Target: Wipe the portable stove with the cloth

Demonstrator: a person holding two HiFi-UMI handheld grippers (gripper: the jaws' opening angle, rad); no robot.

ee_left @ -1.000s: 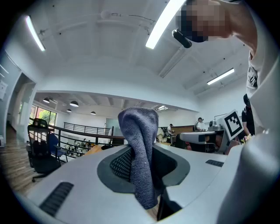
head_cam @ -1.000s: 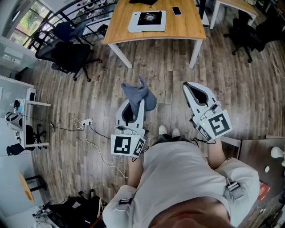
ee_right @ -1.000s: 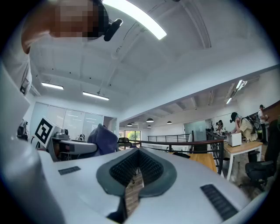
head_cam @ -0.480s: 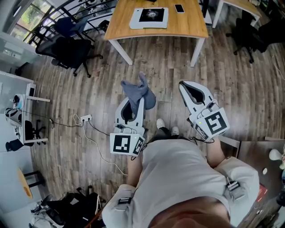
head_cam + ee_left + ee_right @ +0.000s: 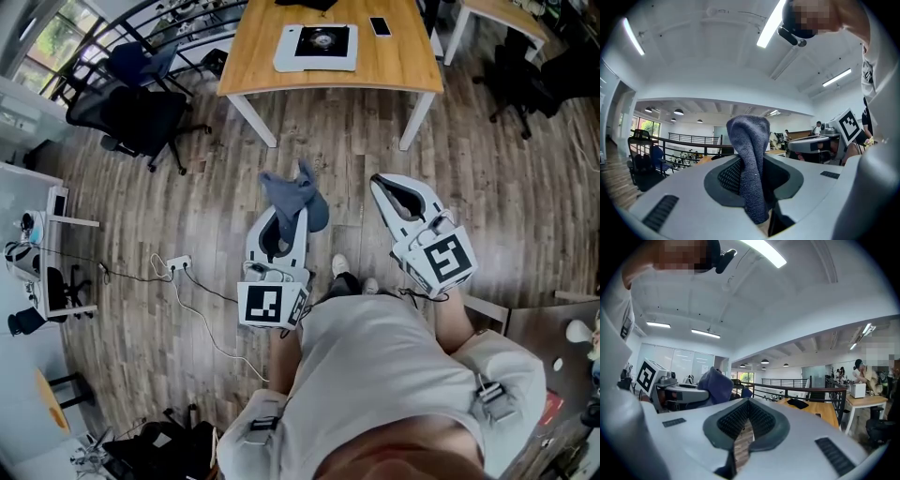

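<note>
Wood floor [image 5: 375, 159] underfoot; left tool [image 5: 287, 216] clamped on grey cloth [image 5: 292, 192]; right tool [image 5: 379, 182] pressed together, empty

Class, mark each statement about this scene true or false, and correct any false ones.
1. The left gripper grips the cloth. True.
2. The right gripper is open around a sponge. False: its jaws are shut with nothing between them.
3. The portable stove sits on the wooden table. True.
4. The cloth is touching the stove. False: it is held over the floor, well short of the table.
5. A phone lies on the floor. False: it lies on the table, beside the stove.
</note>
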